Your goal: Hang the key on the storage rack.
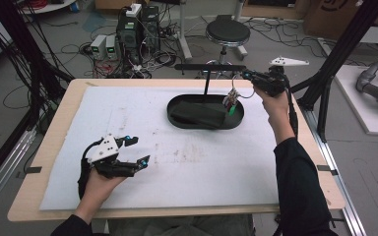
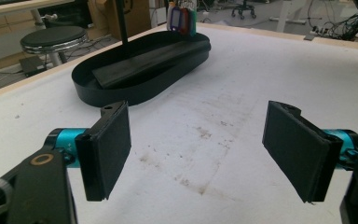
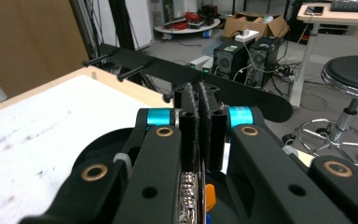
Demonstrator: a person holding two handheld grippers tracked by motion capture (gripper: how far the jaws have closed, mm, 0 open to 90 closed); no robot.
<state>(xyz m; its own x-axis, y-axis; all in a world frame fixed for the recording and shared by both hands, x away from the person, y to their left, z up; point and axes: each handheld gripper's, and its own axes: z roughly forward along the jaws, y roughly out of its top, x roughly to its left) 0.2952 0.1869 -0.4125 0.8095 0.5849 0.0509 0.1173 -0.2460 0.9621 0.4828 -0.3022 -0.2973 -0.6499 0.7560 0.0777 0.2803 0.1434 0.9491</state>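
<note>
Keys (image 1: 232, 100) dangle over the black tray's (image 1: 177, 119) right end, pinched in the right gripper (image 1: 246, 74); left gripper (image 1: 138, 150) gapes well short of the tray.

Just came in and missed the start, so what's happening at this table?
A person works with a tool in each hand. The right tool is shut on a bunch of key tags, holding it up by the black rack that stands in the oval black tray, near the pegs on its crossbar. The tags hang just above the tray's right end. The left tool waits open over the white mat, holding nothing.
</note>
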